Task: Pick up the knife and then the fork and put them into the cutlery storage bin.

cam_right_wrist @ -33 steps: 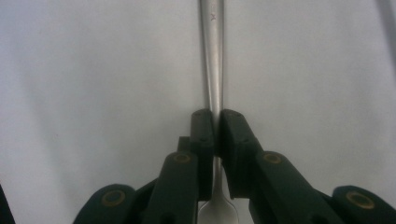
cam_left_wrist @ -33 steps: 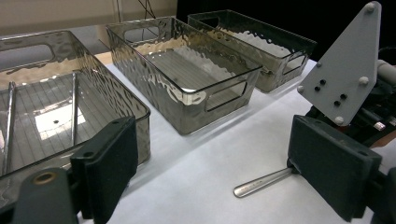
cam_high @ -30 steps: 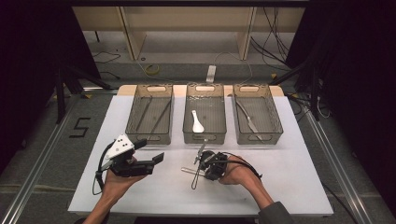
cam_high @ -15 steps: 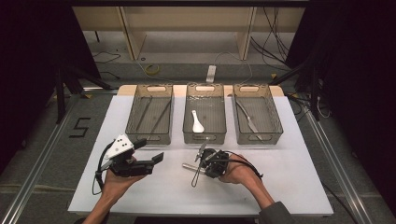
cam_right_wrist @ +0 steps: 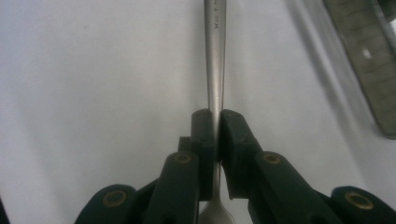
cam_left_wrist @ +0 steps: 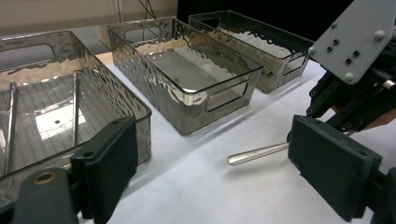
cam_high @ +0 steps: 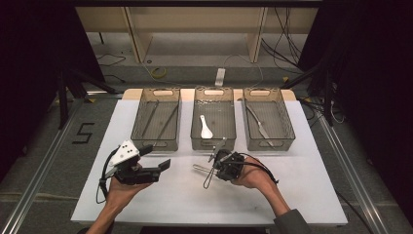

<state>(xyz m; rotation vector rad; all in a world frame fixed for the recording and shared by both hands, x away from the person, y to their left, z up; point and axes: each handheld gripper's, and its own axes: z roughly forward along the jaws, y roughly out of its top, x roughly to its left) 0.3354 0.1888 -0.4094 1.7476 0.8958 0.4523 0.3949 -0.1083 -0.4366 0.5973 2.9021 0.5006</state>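
My right gripper (cam_high: 217, 168) is near the middle of the white table, shut on a metal utensil (cam_high: 198, 168) whose handle sticks out to the left. In the right gripper view the jaws (cam_right_wrist: 217, 119) pinch the utensil's handle (cam_right_wrist: 215, 56) close to its neck, just above the table. My left gripper (cam_high: 157, 157) is held at front left, open with nothing in it. In the left gripper view, open pads (cam_left_wrist: 331, 168) frame the handle's tip (cam_left_wrist: 257, 153) and the right gripper (cam_left_wrist: 355, 88) beyond.
Three clear bins stand in a row at the back of the table (cam_high: 302, 185). The left bin (cam_high: 144, 127) holds two thin rods, the middle bin (cam_high: 214, 102) a white spoon (cam_high: 206, 126), the right bin (cam_high: 285, 122) a knife (cam_high: 260, 126).
My right gripper has shifted slightly toward the bins with the utensil still in it. The left gripper has stayed where it was, open.
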